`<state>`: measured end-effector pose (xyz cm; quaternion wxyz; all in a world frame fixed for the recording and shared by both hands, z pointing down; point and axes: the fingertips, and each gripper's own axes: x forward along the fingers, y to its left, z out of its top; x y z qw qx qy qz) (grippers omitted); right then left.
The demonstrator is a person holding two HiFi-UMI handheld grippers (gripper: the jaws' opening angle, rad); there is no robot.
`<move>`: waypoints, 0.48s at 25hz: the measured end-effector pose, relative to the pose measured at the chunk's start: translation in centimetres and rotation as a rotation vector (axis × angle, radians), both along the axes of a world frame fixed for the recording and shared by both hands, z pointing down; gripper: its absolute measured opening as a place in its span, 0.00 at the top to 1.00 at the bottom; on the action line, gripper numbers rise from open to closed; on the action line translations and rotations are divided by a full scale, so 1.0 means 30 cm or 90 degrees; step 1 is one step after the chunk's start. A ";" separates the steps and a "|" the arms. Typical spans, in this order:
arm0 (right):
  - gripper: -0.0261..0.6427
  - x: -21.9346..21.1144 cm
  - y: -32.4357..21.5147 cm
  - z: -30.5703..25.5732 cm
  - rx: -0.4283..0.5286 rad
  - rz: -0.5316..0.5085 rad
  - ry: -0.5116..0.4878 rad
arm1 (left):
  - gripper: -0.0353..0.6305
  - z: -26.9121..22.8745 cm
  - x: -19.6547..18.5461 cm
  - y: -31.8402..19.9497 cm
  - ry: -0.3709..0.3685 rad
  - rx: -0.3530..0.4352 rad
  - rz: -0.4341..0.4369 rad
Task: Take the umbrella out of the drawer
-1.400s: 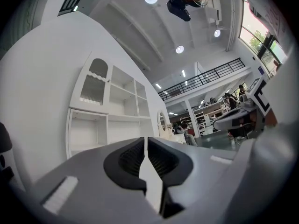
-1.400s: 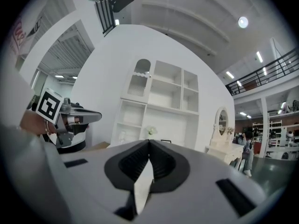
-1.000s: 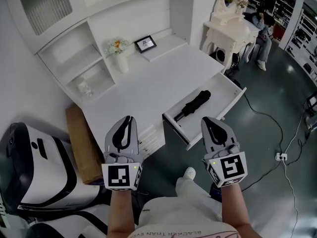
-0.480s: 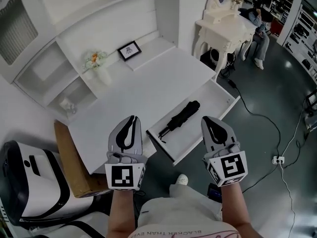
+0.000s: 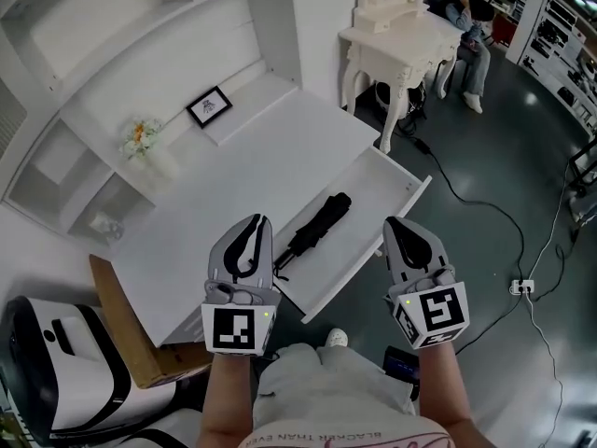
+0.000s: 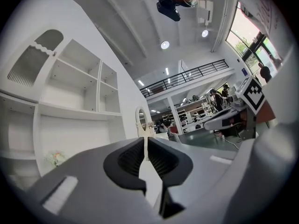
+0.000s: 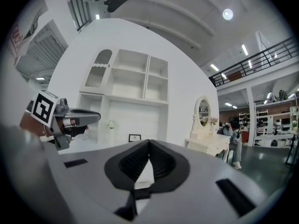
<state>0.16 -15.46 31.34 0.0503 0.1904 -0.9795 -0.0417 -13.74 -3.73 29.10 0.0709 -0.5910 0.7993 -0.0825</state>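
Observation:
A folded black umbrella lies slantwise in the open white drawer of the white desk. My left gripper is held level at the drawer's near left corner, jaws shut and empty, just left of the umbrella's handle end. My right gripper hovers off the drawer's right front edge, over the floor, jaws shut and empty. In the left gripper view the left gripper has its tips together; in the right gripper view the right gripper is likewise shut. Neither gripper view shows the umbrella.
On the desk's back shelf stand a small picture frame and a flower vase. An ornate white dressing table stands right of the desk, a seated person beyond it. A cardboard box leans left of the desk. Cables cross the dark floor.
Desk and drawer have slid down and left in the head view as both grippers advanced toward them. The left gripper now reaches the drawer's corner. Jaws stayed shut.

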 end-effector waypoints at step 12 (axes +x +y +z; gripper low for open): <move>0.95 0.185 -0.140 0.051 -0.026 0.121 -0.011 | 0.93 0.035 0.110 -0.215 -0.013 -0.021 0.120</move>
